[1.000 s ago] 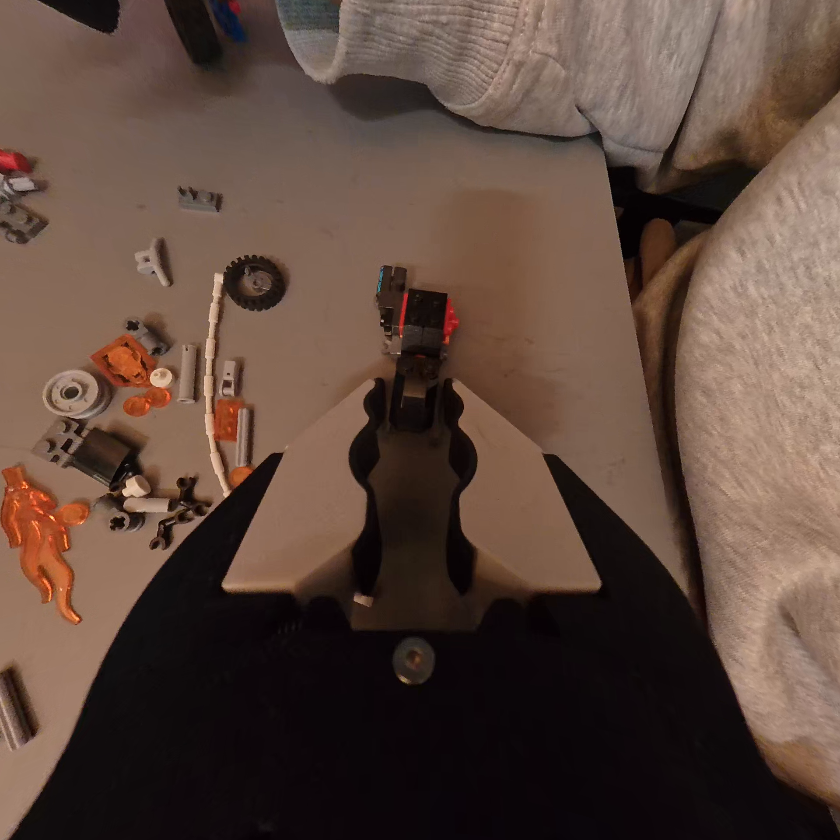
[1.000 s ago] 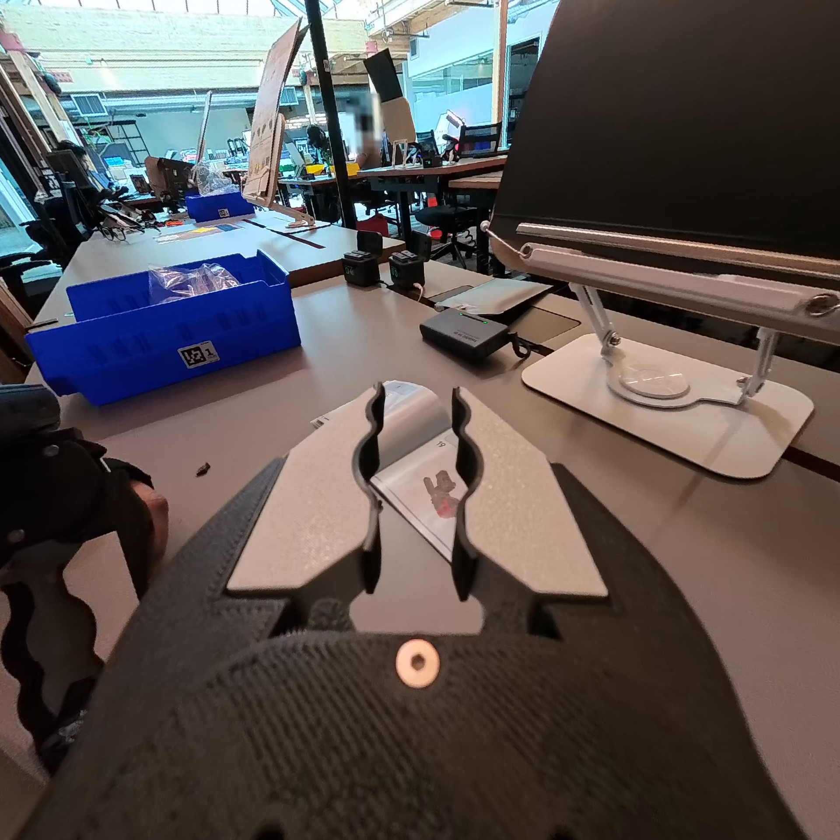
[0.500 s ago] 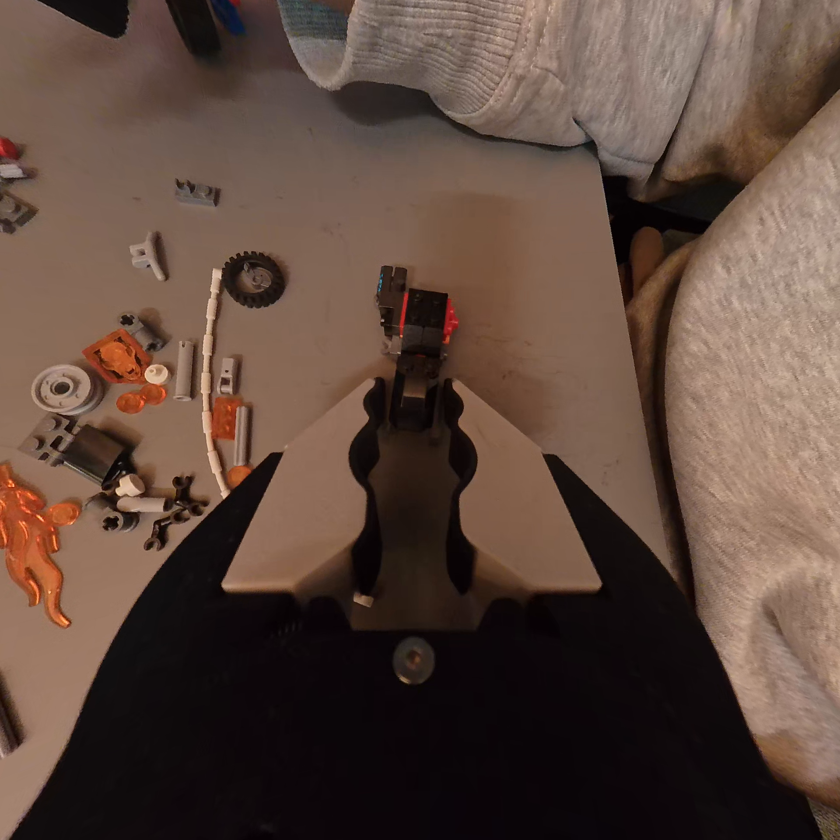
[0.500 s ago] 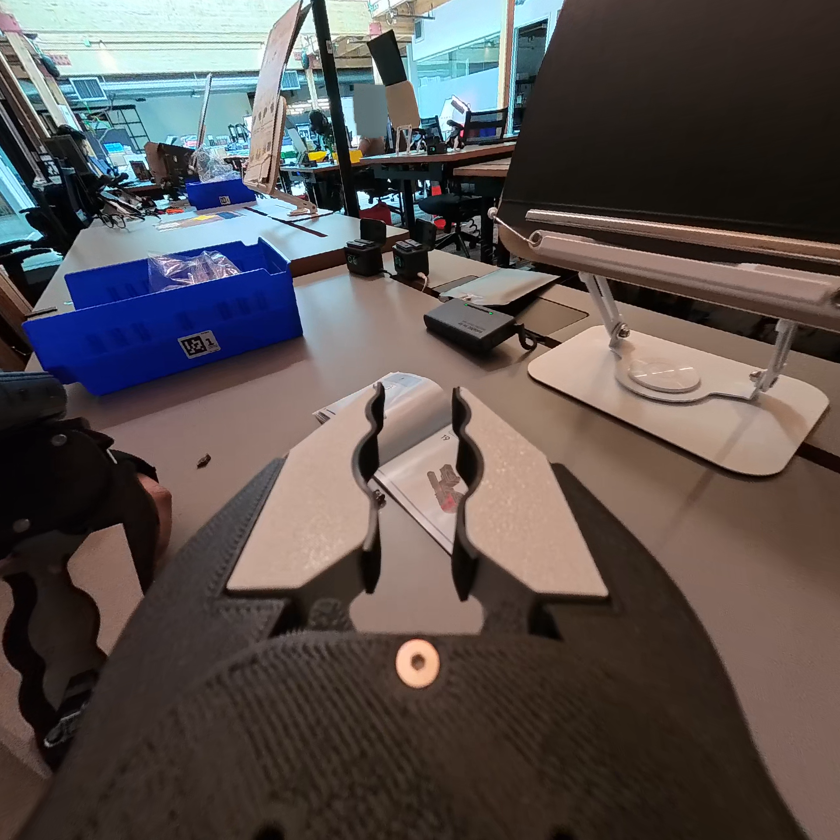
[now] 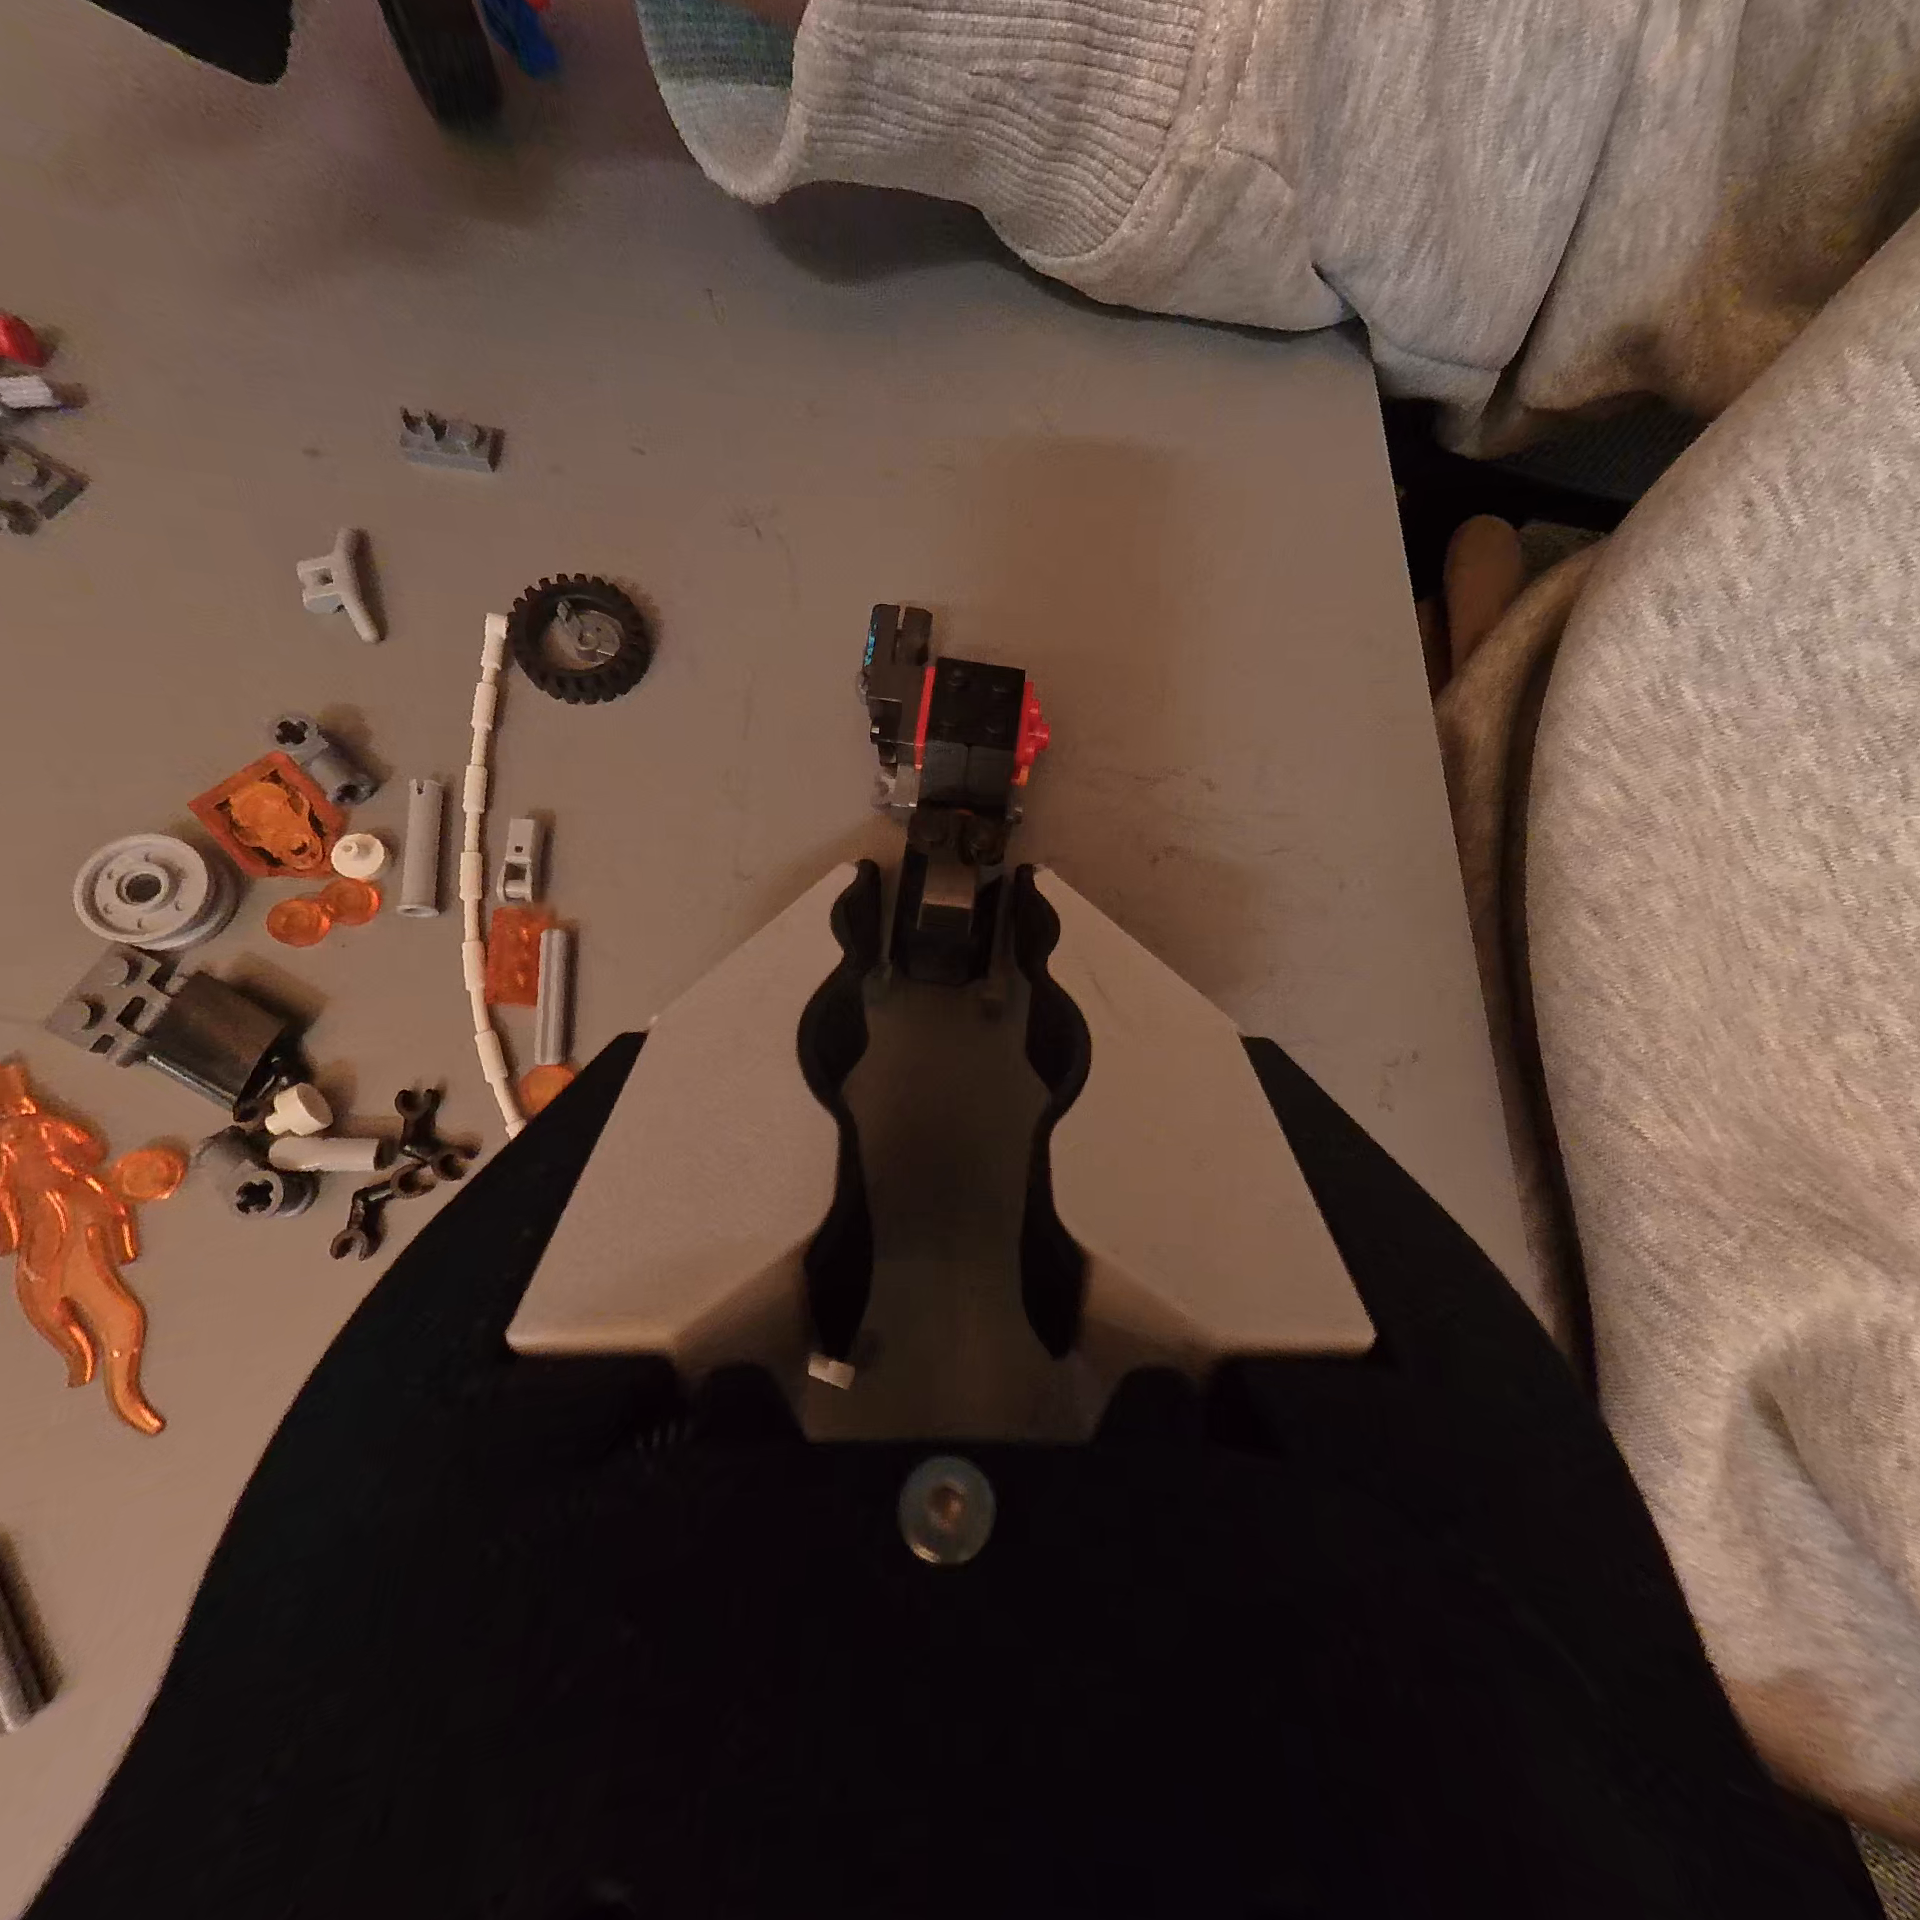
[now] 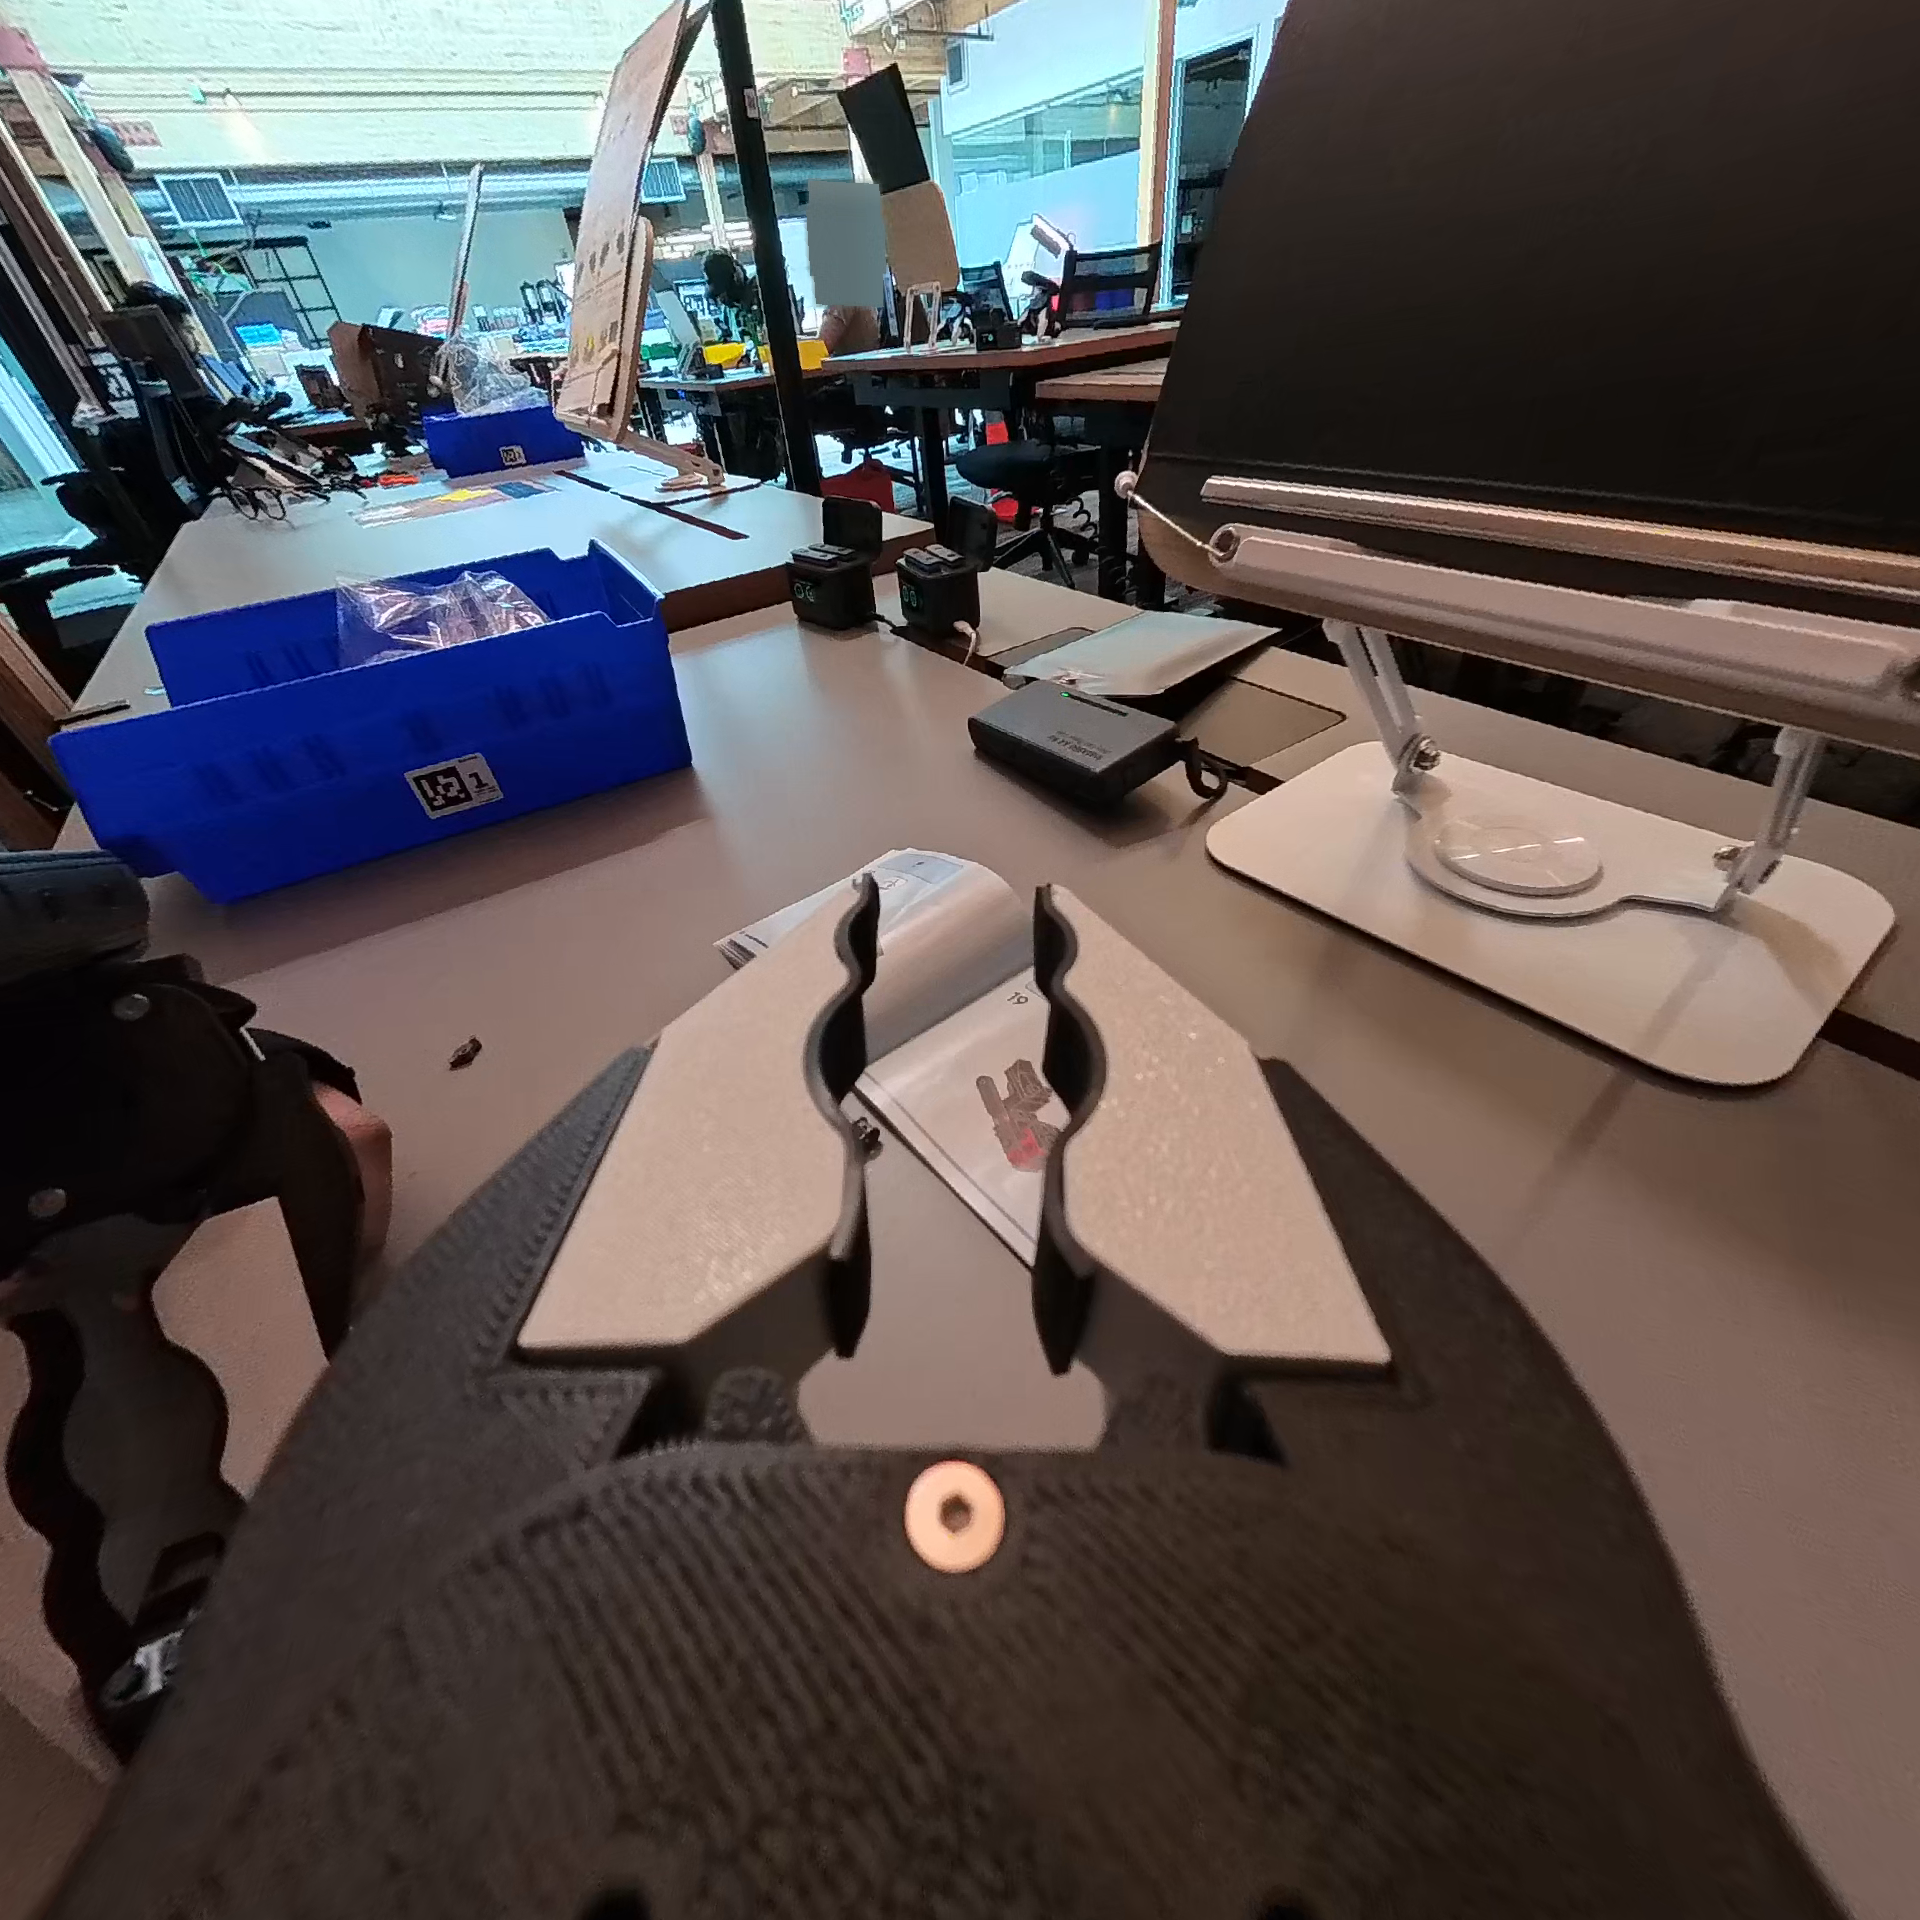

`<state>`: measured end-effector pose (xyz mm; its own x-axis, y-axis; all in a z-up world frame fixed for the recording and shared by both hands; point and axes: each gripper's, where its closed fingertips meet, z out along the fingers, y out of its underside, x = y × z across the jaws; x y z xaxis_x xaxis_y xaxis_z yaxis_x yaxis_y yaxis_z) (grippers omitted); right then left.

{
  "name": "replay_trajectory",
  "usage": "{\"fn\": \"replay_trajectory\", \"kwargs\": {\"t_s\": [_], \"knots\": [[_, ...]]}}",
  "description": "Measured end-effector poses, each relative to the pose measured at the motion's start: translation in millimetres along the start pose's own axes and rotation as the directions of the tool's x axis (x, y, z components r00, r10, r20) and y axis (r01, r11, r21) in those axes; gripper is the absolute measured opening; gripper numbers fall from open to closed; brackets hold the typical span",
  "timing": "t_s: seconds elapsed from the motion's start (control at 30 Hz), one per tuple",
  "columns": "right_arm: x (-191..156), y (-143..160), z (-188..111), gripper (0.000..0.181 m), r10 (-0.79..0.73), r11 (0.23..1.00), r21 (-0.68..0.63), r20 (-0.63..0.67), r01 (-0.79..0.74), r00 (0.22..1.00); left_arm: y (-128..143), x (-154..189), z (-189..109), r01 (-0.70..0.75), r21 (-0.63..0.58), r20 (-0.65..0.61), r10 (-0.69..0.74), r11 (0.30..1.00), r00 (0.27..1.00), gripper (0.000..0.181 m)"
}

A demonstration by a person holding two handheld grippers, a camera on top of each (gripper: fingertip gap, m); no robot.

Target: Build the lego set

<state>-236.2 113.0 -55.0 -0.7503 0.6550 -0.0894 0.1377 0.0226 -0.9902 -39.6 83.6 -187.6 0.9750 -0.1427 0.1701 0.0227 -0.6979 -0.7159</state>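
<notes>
Small black-and-red lego sub-assembly is pinched by its dark lower stub in left gripper, above grey table. Right gripper is empty, jaws narrowly parted, over open instruction booklet. Clamp should be kept steady while next piece is chosen.

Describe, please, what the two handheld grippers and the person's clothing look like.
Each gripper, left gripper and right gripper, has two pale grey wedge-shaped fingers with wavy black inner pads on a black, textured, rounded body carrying one round metal fastener. The person wears a light grey ribbed-cuff sweatshirt sleeve.
</notes>
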Motion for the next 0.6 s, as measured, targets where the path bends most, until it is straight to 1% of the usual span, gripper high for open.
{"fn": "replay_trajectory", "kwargs": {"t_s": [0.03, 0.6], "knots": [[-0.1, 0.2, 0.2, 0.029, -0.001, 1.000, -0.001, 0.000, 0.001, 1.000, 0.0, 0.0, 0.0, -0.002, 0.000, 0.002, 0.002, 1.000, 1.000, 0.026], [-0.8, 1.7, 1.2, 0.028, -0.004, 1.000, -0.016, -0.001, 0.004, 1.000, 0.1, -0.4, 0.3, 0.003, 0.000, -0.002, -0.003, 1.000, 1.000, 0.026]]}}
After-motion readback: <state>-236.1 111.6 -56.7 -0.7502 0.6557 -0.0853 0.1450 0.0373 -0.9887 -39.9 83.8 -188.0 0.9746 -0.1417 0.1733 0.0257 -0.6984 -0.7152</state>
